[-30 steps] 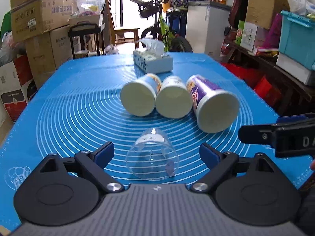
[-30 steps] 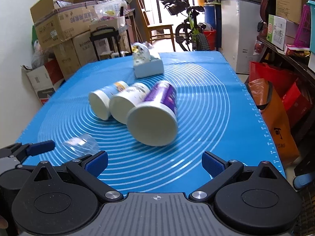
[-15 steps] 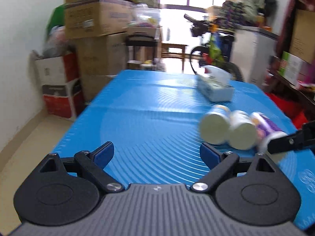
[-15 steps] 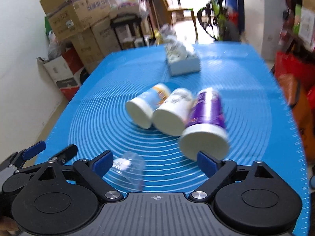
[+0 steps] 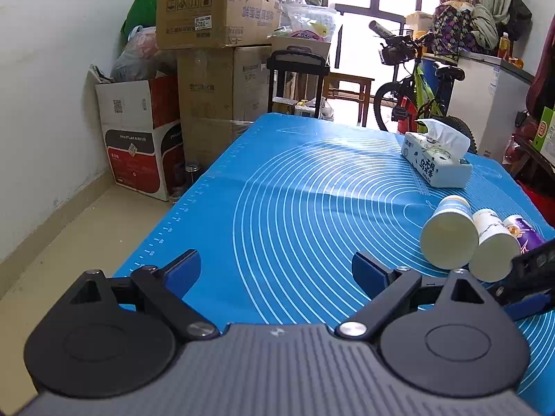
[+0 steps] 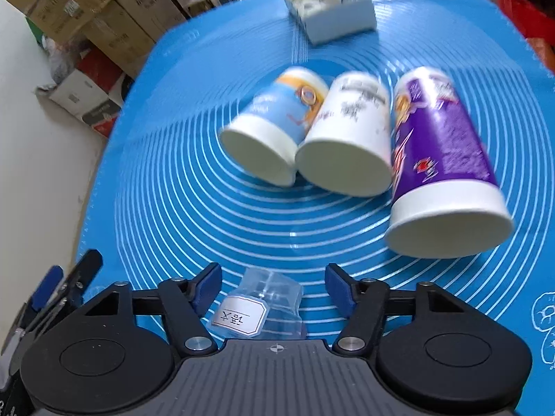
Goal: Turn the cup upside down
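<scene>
A small clear plastic cup (image 6: 258, 306) with a white label lies on its side on the blue mat (image 6: 173, 208). It sits between the fingers of my right gripper (image 6: 274, 289), which is open around it with gaps on both sides. My left gripper (image 5: 275, 270) is open and empty over the mat's left part (image 5: 295, 208); the clear cup does not show in its view. The left gripper's fingers (image 6: 69, 284) show at the left edge of the right wrist view, and the right gripper's fingers (image 5: 530, 263) at the right edge of the left wrist view.
Three paper cups lie on their sides mid-mat: blue (image 6: 277, 131), white (image 6: 350, 138), purple (image 6: 444, 166). A tissue box (image 6: 333, 10) stands behind them, also in the left wrist view (image 5: 437, 163). Cardboard boxes (image 5: 215, 10) and a bicycle (image 5: 416, 79) stand beyond the table.
My left gripper swung left, away from the clear cup. My right gripper moved left and down, and the clear cup now lies between its fingers.
</scene>
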A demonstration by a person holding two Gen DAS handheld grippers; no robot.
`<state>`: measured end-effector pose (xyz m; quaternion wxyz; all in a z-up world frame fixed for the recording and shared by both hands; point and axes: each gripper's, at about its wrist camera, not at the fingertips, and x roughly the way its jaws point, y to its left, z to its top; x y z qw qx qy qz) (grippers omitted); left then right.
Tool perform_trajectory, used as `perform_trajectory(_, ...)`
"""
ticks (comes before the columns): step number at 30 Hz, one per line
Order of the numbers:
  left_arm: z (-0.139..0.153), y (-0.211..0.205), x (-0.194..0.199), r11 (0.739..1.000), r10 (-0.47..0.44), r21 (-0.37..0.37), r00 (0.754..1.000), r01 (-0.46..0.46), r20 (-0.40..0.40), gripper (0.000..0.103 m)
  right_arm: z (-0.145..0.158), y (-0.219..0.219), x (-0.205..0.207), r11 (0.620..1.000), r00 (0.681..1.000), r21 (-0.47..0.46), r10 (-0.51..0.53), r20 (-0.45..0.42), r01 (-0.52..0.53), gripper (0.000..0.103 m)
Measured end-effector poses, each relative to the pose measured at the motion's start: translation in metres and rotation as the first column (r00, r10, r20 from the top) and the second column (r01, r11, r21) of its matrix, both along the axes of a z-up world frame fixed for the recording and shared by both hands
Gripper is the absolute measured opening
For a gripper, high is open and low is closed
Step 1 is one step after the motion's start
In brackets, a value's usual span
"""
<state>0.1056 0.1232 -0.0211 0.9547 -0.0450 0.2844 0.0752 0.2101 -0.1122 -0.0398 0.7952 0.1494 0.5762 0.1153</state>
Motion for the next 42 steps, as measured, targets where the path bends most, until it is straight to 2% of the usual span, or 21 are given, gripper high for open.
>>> perform_trajectory(7, -0.002, -0.001, 0.001, 1.0, -0.021, -0.005, 1.0, 0.021, -0.009, 0.093, -0.015, 0.002, 0.007, 0.992, 0.993, 0.128, 0.009, -0.117, 0.006, 0.055)
perform_trajectory(9, -0.002, -0.001, 0.0, 1.0, -0.021, -0.011, 1.0, 0.02, -0.01, 0.093, -0.016, 0.002, 0.007, 0.991, 0.994, 0.133, 0.004, -0.112, 0.011, 0.054)
perform_trajectory(12, -0.001, 0.001, -0.002, 0.999, -0.021, -0.026, 1.0, 0.02, -0.011, 0.093, -0.015, 0.003, 0.005, 0.991, 0.997, 0.135, 0.01, -0.082, 0.001, 0.054)
perform_trajectory(15, 0.0, 0.001, -0.004, 0.999, -0.022, -0.027, 1.0, 0.021, -0.008, 0.093, -0.005, 0.004, -0.004, 0.994, 1.0, 0.106, 0.018, 0.018, -0.02, 0.053)
perform_trajectory(18, 0.002, -0.001, -0.006, 0.999, -0.023, -0.028, 1.0, 0.023, 0.0, 0.093, 0.006, -0.002, -0.014, 0.998, 0.989, 0.07, -0.006, 0.145, -0.005, 0.053)
perform_trajectory(21, 0.004, -0.006, -0.011, 0.999, -0.027, -0.022, 1.0, 0.027, 0.013, 0.093, 0.014, -0.002, -0.036, 0.999, 0.937, -0.046, 0.02, 0.35, -0.005, 0.053)
perform_trajectory(23, 0.004, -0.011, -0.015, 0.999, -0.031, -0.01, 0.999, 0.032, 0.022, 0.093, 0.012, 0.002, -0.057, 0.991, 0.87, -0.134, 0.084, 0.486, -0.02, 0.053)
perform_trajectory(25, 0.003, -0.016, -0.02, 0.999, -0.042, -0.001, 0.999, 0.042, 0.027, 0.093, 0.004, 0.01, -0.082, 0.971, 0.783, -0.234, 0.176, 0.596, -0.04, 0.053)
perform_trajectory(26, 0.003, -0.018, -0.022, 0.999, -0.048, 0.001, 0.998, 0.048, 0.027, 0.093, -0.003, 0.013, -0.093, 0.959, 0.751, -0.277, 0.22, 0.623, -0.051, 0.053)
perform_trajectory(30, 0.0, -0.029, -0.031, 0.997, -0.077, 0.008, 0.997, 0.077, 0.025, 0.093, -0.018, 0.011, -0.129, 0.942, 0.681, -0.33, 0.281, 0.677, -0.061, 0.053)
perform_trajectory(33, -0.003, -0.036, -0.038, 0.996, -0.094, 0.009, 0.995, 0.094, 0.017, 0.093, -0.02, 0.006, -0.144, 0.939, 0.665, -0.337, 0.297, 0.685, -0.071, 0.053)
perform_trajectory(41, -0.001, -0.054, -0.05, 0.992, -0.122, 0.027, 0.992, 0.121, 0.025, 0.093, -0.024, -0.002, -0.15, 0.945, 0.683, -0.315, 0.286, 0.672, -0.085, 0.052)
perform_trajectory(42, 0.0, -0.055, -0.051, 0.992, -0.124, 0.027, 0.992, 0.123, 0.027, 0.093, -0.025, -0.003, -0.15, 0.945, 0.685, -0.314, 0.285, 0.671, -0.086, 0.056)
